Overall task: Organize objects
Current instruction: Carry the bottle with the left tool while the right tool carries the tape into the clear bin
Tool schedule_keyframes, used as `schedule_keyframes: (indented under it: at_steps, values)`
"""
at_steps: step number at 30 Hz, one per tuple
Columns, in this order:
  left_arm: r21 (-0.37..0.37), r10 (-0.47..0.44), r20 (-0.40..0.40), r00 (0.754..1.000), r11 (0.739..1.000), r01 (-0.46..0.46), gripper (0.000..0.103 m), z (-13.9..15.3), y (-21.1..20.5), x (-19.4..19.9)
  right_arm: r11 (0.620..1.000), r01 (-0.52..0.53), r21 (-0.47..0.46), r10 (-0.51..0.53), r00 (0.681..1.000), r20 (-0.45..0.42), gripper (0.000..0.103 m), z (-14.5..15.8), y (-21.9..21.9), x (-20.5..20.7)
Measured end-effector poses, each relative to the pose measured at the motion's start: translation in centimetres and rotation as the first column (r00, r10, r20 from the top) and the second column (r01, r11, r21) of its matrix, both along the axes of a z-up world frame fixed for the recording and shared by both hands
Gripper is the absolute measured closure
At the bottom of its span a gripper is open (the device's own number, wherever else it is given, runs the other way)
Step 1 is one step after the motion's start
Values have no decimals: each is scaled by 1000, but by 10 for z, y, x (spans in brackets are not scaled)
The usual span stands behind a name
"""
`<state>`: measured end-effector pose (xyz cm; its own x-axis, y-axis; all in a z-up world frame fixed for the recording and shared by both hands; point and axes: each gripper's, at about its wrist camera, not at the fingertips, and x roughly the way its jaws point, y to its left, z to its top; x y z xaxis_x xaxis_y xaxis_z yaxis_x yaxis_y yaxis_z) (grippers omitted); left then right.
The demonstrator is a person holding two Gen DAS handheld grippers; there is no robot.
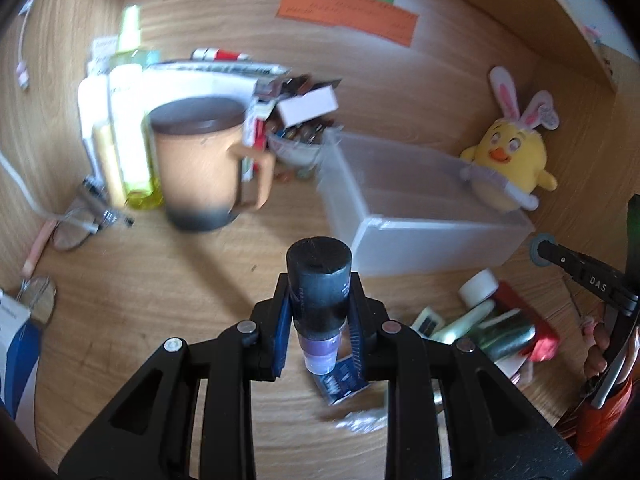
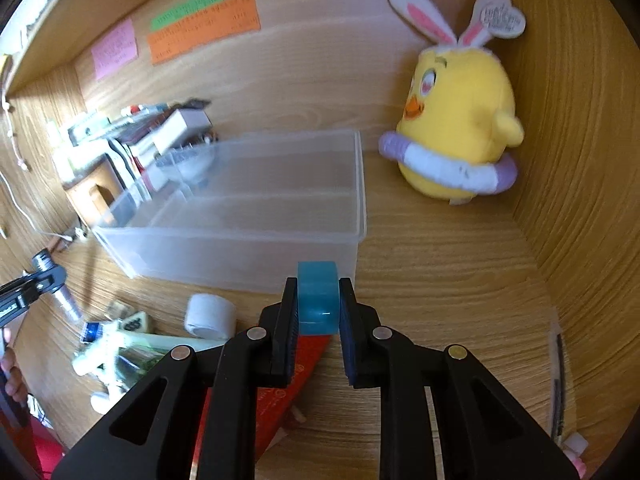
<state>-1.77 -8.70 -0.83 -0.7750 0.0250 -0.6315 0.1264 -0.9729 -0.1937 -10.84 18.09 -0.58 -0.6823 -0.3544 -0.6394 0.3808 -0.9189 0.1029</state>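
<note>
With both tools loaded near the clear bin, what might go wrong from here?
The left tool pinches the dark tube with the black cap only around its middle, so it may pivot or slip. The right tool holds the small translucent blue block at its fingertips; it may pop out before reaching the clear plastic bin.
</note>
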Motion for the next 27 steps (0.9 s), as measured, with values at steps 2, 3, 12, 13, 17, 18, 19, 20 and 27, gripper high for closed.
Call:
schedule_keyframes:
  at_steps: [2,3,12,13,17,18,19,20,27]
  values:
    - [-5,-12,-25,1000,1000,12,78,8,5,-4,1000,-4,-14,4,1000,-29,87,11,1,3]
    - [-10,-20,-42,999,1000,19,78,13,9,-6,1000,-8,-21,7,999,-41,87,15,1,4]
    - [-34,-42,-132,990,999,37,78,49,24,-32,998,-26,-53,20,995,-100,87,38,-10,-10]
    - [-33,-43,-134,990,999,39,78,50,24,-36,998,-30,-57,24,995,-101,87,39,-11,-13]
    - [-23,-49,-136,990,999,46,78,58,23,-51,997,-28,-67,21,994,-109,87,45,-17,-24]
    - [-26,-47,-136,990,999,44,78,59,23,-54,997,-26,-71,18,994,-110,87,47,-19,-28]
    - [-29,-45,-136,990,999,42,78,59,23,-56,997,-27,-73,18,994,-111,87,49,-20,-31]
    - [-32,-46,-136,990,999,42,78,60,23,-59,997,-29,-74,20,993,-112,87,51,-21,-34]
    - [-35,-70,-98,993,997,67,78,52,26,-86,998,-60,-27,57,994,-93,87,46,-47,-55]
